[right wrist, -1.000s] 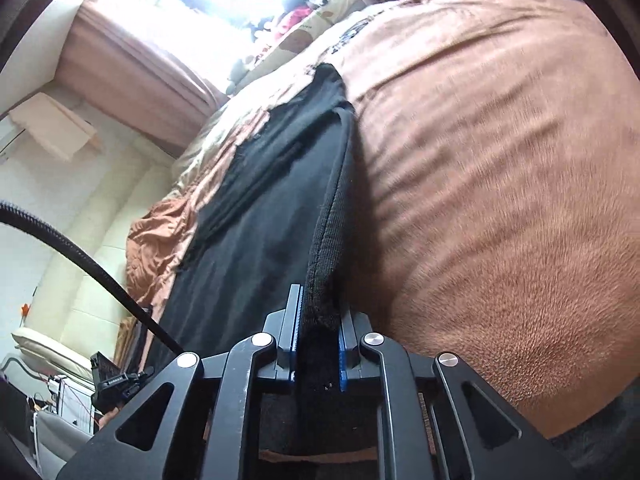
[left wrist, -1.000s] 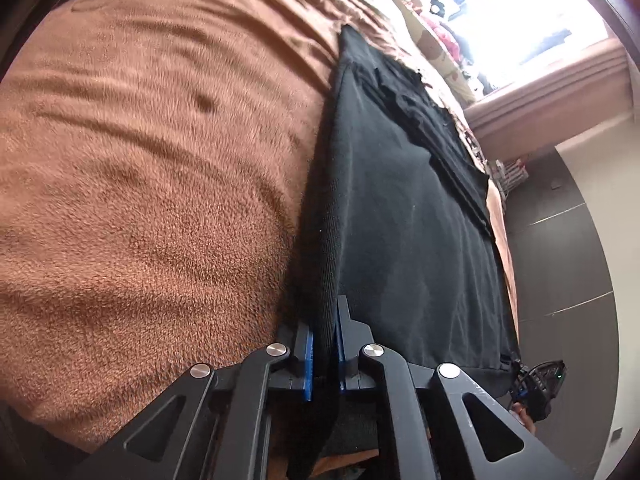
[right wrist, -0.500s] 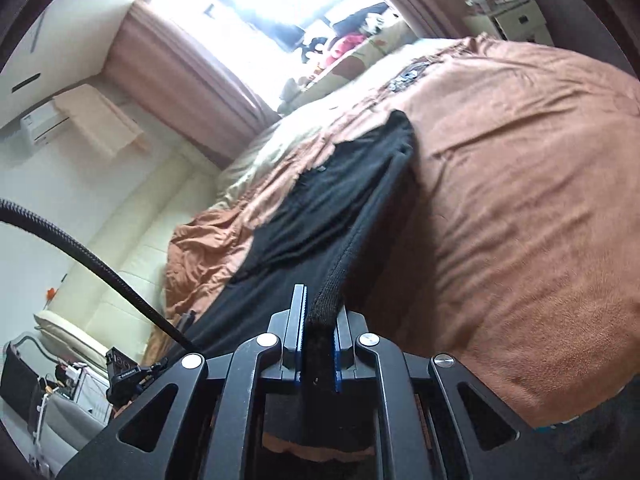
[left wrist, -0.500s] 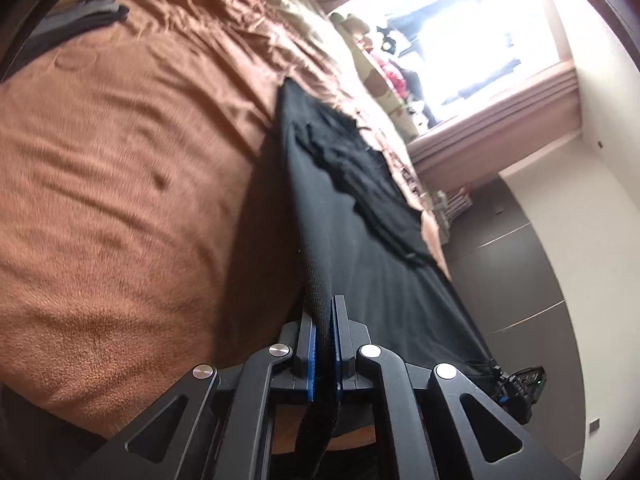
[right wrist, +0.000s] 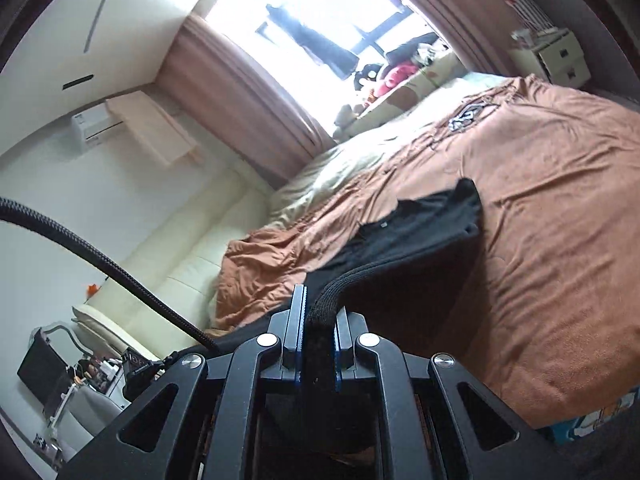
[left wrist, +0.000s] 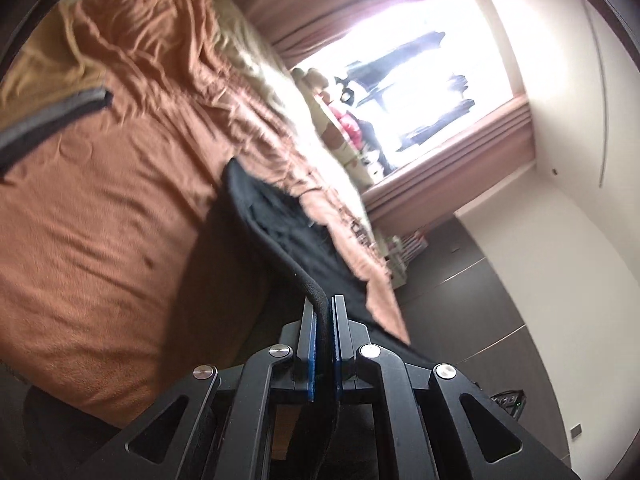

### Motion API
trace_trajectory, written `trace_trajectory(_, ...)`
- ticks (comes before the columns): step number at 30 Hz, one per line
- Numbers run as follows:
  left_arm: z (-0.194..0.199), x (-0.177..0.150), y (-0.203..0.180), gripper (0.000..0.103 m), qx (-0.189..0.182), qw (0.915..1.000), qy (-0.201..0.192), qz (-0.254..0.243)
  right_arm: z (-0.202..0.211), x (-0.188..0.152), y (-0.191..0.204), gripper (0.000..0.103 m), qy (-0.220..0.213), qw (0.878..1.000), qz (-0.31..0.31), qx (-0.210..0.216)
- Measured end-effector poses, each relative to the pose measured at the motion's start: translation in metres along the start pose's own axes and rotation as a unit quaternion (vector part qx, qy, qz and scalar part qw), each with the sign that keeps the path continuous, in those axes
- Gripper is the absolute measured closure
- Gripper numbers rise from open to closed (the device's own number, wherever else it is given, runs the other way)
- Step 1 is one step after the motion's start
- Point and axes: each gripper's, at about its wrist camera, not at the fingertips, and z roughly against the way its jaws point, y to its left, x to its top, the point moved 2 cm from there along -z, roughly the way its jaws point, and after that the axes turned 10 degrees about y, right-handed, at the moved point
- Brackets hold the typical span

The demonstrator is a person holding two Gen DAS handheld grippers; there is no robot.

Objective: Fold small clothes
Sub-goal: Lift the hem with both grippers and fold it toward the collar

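Observation:
A black garment (left wrist: 280,224) lies on a brown blanket (left wrist: 100,208) on the bed; its near edge is lifted off the bed. My left gripper (left wrist: 323,312) is shut on one end of the garment's ribbed hem. My right gripper (right wrist: 320,312) is shut on the other end of the hem (right wrist: 332,292). In the right wrist view the garment (right wrist: 424,224) stretches from the jaws to the blanket (right wrist: 560,208), with shadow under the raised part. The far end still rests on the bed.
A folded dark grey cloth (left wrist: 52,116) lies at the left of the bed. A bright window with pink curtains (right wrist: 240,96) is behind the bed. A cream sofa (right wrist: 172,264) and a dark wardrobe (left wrist: 480,304) flank the bed. A black cable (right wrist: 100,264) crosses the right view.
Both grippers have risen and tilted up, lifting the garment's near edge off the blanket. More of the room and window is in view. The grips on the hem are unchanged.

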Motion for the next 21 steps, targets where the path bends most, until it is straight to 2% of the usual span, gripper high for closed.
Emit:
trace_trajectory(5,0.030,0.002,-0.022,0.097,-0.021,0.9993,-0.026,-0.016,0.010,-0.002,0.004,0.096,-0.009,1.000,0.012,0.011)
trace_trajectory(10,0.056,0.006,-0.044,0.097,-0.020,0.9981,-0.038,-0.045,0.014,-0.007,0.004,0.096,-0.021,0.999,0.019,0.016)
trace_trajectory(16,0.087,-0.003,-0.068,0.097,-0.034,0.9955,-0.054,-0.070,0.025,-0.019,0.009,0.096,-0.032,0.999,0.031,0.021)
trace_trajectory(21,0.108,-0.023,-0.076,0.097,-0.038,0.9933,-0.058,-0.092,0.036,-0.043,0.010,0.096,-0.022,0.999,0.042,0.010)
